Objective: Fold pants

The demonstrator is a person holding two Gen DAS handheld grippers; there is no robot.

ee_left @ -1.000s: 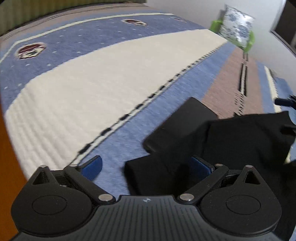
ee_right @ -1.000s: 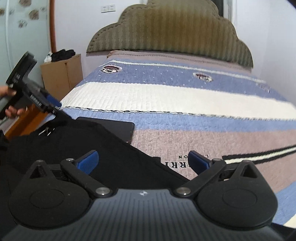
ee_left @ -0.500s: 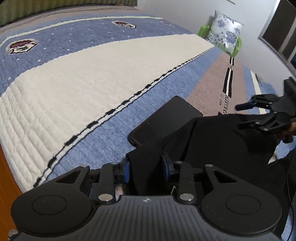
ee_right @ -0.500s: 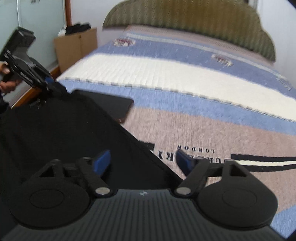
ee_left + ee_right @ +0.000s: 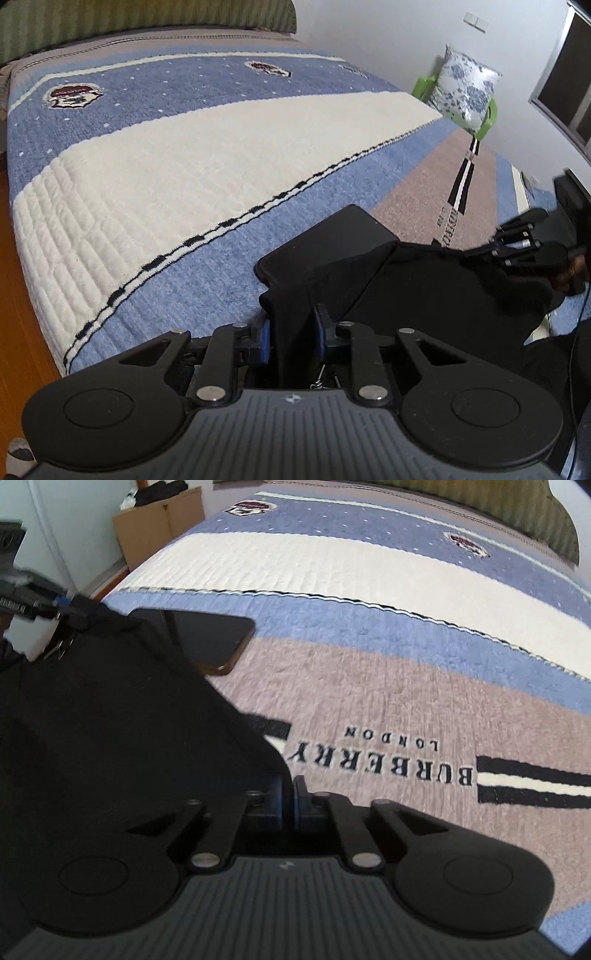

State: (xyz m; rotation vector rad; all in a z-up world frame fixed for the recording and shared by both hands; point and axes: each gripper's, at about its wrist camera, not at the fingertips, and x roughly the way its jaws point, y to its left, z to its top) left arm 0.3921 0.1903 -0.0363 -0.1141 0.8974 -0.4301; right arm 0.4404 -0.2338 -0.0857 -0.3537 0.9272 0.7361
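Two grippers pinch one piece of black fabric pants [image 5: 436,291], which hangs stretched between them above the near edge of a bed covered by a plush blanket [image 5: 207,155] striped in blue, cream and dusty brown. The left gripper [image 5: 291,338] has just been closing and its blue pads [image 5: 264,341] now squeeze a thick bunched fold of the cloth at one corner. The right gripper [image 5: 289,803] has also just been closing — its jaws stand almost pressed together, with a thin edge of the same cloth caught between the blue pads [image 5: 277,805].

From the right wrist view the pants [image 5: 110,716] fill the left half of the picture as a dark sheet rising toward the left gripper [image 5: 64,607] at the far corner. From the left wrist view the right gripper [image 5: 517,243] shows at the far right, gripping the opposite edge.

Beneath the raised cloth a flat black rectangular device with rounded corners [image 5: 210,638] lies on the blanket, partly overlapped by the fabric. Black lettering [image 5: 373,760] is woven into the brown stripe just beyond the right gripper. Off past the far side of the bed, a flowered pillow [image 5: 463,90] sits on a green chair [image 5: 489,116].
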